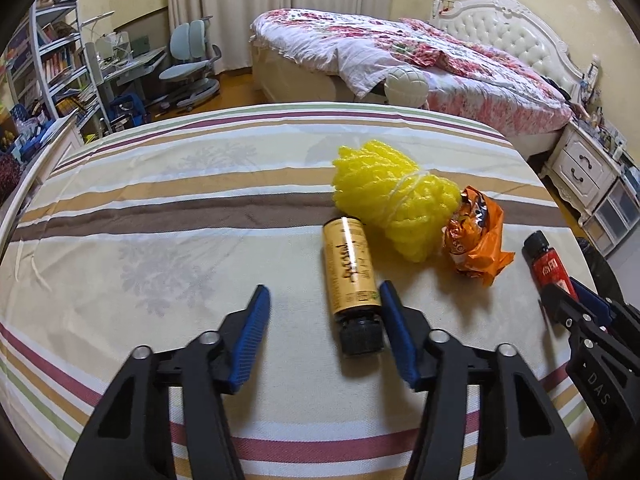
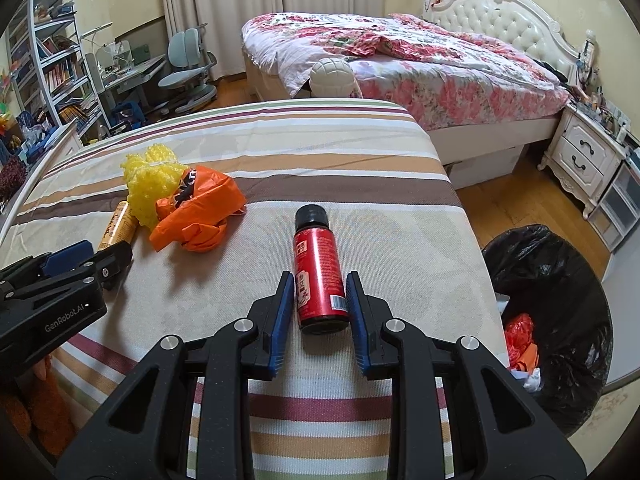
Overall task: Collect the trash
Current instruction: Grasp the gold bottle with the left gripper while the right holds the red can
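On the striped table [image 1: 160, 208] lie a gold bottle with a black cap [image 1: 351, 270], a yellow foam net bundle [image 1: 390, 192], a crumpled orange wrapper [image 1: 474, 238] and a red bottle with a black cap [image 2: 318, 270]. My left gripper [image 1: 322, 300] is open; the gold bottle lies against the inside of its right finger. My right gripper [image 2: 318, 290] is open around the red bottle's lower end, pads close to its sides. The red bottle also shows in the left wrist view [image 1: 546, 262]. The gold bottle [image 2: 118, 226], net [image 2: 150, 178] and wrapper [image 2: 198, 210] show in the right wrist view.
A bin lined with a black bag [image 2: 560, 280], holding some red and white trash, stands on the floor right of the table. Beyond are a bed with a floral quilt [image 2: 420, 60], a white nightstand [image 2: 584, 156], a desk chair [image 1: 192, 64] and bookshelves [image 1: 56, 60].
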A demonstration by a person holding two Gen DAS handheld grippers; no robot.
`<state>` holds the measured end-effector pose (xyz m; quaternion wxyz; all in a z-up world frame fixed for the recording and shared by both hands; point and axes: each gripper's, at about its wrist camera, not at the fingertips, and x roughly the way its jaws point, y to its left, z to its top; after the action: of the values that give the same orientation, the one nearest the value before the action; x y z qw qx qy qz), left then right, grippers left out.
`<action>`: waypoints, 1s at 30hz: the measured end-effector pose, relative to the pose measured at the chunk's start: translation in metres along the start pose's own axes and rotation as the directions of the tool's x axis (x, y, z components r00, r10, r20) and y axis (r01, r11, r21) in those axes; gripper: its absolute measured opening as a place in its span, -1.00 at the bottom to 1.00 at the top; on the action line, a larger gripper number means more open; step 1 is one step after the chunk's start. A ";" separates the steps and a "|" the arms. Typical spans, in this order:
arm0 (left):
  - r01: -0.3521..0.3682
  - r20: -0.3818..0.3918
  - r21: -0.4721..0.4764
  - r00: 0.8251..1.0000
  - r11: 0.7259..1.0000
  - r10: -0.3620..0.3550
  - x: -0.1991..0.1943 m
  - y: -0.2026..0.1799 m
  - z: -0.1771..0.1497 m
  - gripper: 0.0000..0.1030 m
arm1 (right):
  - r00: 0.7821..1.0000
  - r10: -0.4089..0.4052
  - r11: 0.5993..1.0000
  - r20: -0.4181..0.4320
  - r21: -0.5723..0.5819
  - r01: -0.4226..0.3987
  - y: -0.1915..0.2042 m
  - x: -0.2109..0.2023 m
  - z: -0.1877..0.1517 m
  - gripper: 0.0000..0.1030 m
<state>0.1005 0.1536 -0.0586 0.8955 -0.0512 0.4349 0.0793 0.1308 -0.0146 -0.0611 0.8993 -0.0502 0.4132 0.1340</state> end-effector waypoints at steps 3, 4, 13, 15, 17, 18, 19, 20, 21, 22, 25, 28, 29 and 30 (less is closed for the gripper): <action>0.007 0.010 0.026 1.000 1.000 -0.007 -0.001 -0.004 -0.002 -0.35 | 1.000 0.005 1.000 -0.004 0.005 -0.005 0.000 0.002 0.001 -0.47; 0.010 0.013 0.033 1.000 0.999 -0.011 -0.002 -0.004 -0.002 -0.49 | 1.000 0.007 1.000 -0.006 0.008 -0.007 -0.001 0.002 0.001 -0.47; 0.037 0.026 0.044 0.999 0.998 -0.038 -0.006 0.000 -0.005 -0.52 | 1.000 0.011 1.000 -0.012 0.017 -0.011 -0.003 0.006 0.005 -0.35; 0.040 0.028 0.044 0.999 0.998 -0.041 -0.008 0.001 -0.006 -0.52 | 1.000 0.008 1.000 -0.012 0.012 -0.008 -0.002 0.007 0.005 -0.35; 0.043 0.030 0.044 0.999 0.998 -0.044 -0.009 0.002 -0.006 -0.52 | 1.000 0.004 1.000 -0.013 0.007 -0.004 -0.001 0.007 0.005 -0.38; 0.044 0.030 0.044 0.999 0.998 -0.045 -0.010 0.002 -0.007 -0.52 | 1.000 0.005 1.000 -0.013 0.003 -0.005 0.000 0.007 0.005 -0.48; 0.045 0.031 0.043 0.998 0.998 -0.046 -0.010 0.003 -0.007 -0.52 | 1.000 0.007 1.000 -0.013 0.000 -0.007 0.000 0.007 0.005 -0.55; 0.046 0.033 0.042 0.998 0.998 -0.047 -0.011 0.003 -0.008 -0.52 | 1.000 0.006 1.000 -0.012 -0.001 -0.006 0.000 0.007 0.005 -0.55; 0.047 0.033 0.041 0.998 0.998 -0.049 -0.012 0.004 -0.008 -0.52 | 1.000 0.005 1.000 -0.011 -0.001 -0.005 0.001 0.007 0.004 -0.55; 0.049 0.035 0.040 0.998 0.998 -0.050 -0.013 0.004 -0.009 -0.52 | 1.000 0.006 1.000 -0.011 0.000 -0.006 0.001 0.006 0.004 -0.55; 0.050 0.041 0.041 0.998 0.998 -0.051 -0.016 0.005 -0.011 -0.52 | 1.000 0.006 1.000 -0.003 0.003 -0.006 0.001 0.003 0.002 -0.55; 0.049 0.050 0.044 0.997 0.998 -0.051 -0.019 0.005 -0.012 -0.52 | 1.000 0.008 1.000 0.002 0.005 -0.008 0.003 -0.001 -0.002 -0.55; 0.050 0.053 0.045 0.997 0.998 -0.052 -0.020 0.004 -0.013 -0.52 | 1.000 0.008 1.000 0.004 0.005 -0.008 0.003 -0.003 -0.004 -0.55; 0.051 0.055 0.045 0.997 0.998 -0.053 -0.021 0.004 -0.014 -0.52 | 1.000 0.008 1.000 0.005 0.005 -0.008 0.003 -0.005 -0.006 -0.55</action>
<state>0.0763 0.1530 -0.0503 0.9101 -0.0406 0.4096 0.0479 0.1226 -0.0135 -0.0611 0.9000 -0.0461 0.4114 0.1367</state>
